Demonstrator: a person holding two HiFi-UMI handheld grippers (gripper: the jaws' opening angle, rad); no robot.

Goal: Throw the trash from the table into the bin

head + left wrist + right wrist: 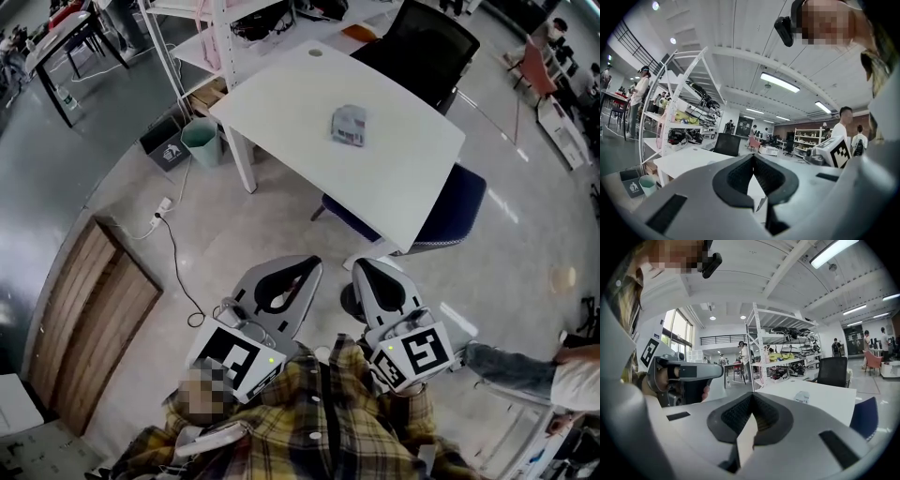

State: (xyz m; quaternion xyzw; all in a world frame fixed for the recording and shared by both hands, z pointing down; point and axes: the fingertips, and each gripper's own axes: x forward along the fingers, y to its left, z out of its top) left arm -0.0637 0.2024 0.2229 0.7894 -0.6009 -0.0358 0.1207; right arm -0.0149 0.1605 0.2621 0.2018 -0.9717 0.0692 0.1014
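Note:
A crumpled grey-blue piece of trash (pixel 349 126) lies near the middle of the white table (pixel 281 103); the right gripper view also shows the trash (pixel 802 397) on the table (pixel 829 401). A pale green bin (pixel 202 141) stands on the floor by the table's left leg, and the left gripper view shows the bin (pixel 648 184) at its lower left. My left gripper (pixel 302 266) and right gripper (pixel 364 267) are held side by side close to my body, short of the table's near corner. Both are shut with nothing between their jaws.
A dark box (pixel 167 146) stands next to the bin. A blue chair (pixel 455 208) is tucked under the table's near right side and a black office chair (pixel 427 45) stands behind it. A white shelf rack (pixel 202 37), a floor cable (pixel 173 253) and a wooden panel (pixel 89 319) lie to the left.

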